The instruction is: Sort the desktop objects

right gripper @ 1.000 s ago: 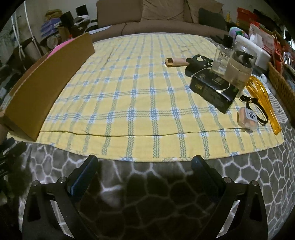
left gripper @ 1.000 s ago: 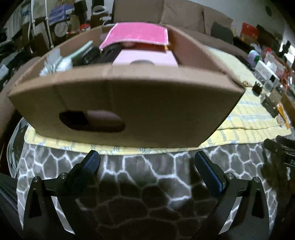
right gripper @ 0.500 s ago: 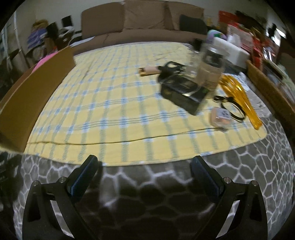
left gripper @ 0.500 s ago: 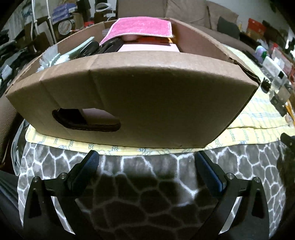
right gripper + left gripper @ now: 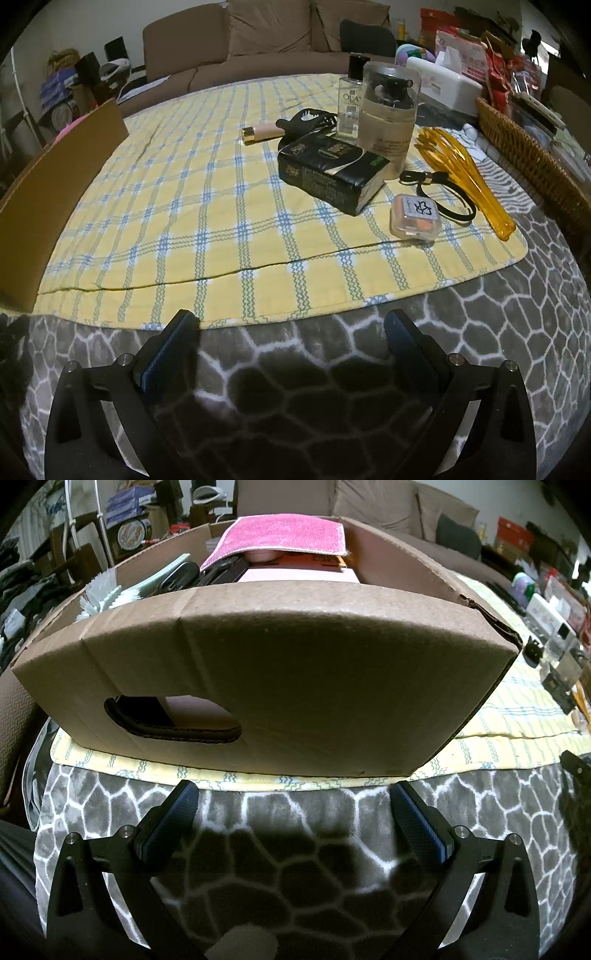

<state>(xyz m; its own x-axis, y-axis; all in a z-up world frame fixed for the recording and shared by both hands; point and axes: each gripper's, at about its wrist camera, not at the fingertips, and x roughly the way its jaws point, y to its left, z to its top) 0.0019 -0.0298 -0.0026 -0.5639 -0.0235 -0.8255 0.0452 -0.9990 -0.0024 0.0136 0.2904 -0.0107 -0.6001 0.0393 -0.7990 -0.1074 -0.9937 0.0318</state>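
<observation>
claws (image 5: 293,805) (image 5: 291,326) both gape empty; left faces cardboard box (image 5: 295,672).

Left tongs (image 5: 293,805) drew nearer the cardboard box (image 5: 295,672); right view swung rightward.

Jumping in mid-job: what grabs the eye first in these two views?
The cardboard box fills the left wrist view, packed, with a pink cloth on top. In the right wrist view, loose items cluster far right on the yellow plaid cloth: a black packet, a clear jar, an orange comb.

A brown sofa (image 5: 280,40) stands behind the table, beside a wicker basket (image 5: 532,155).
</observation>
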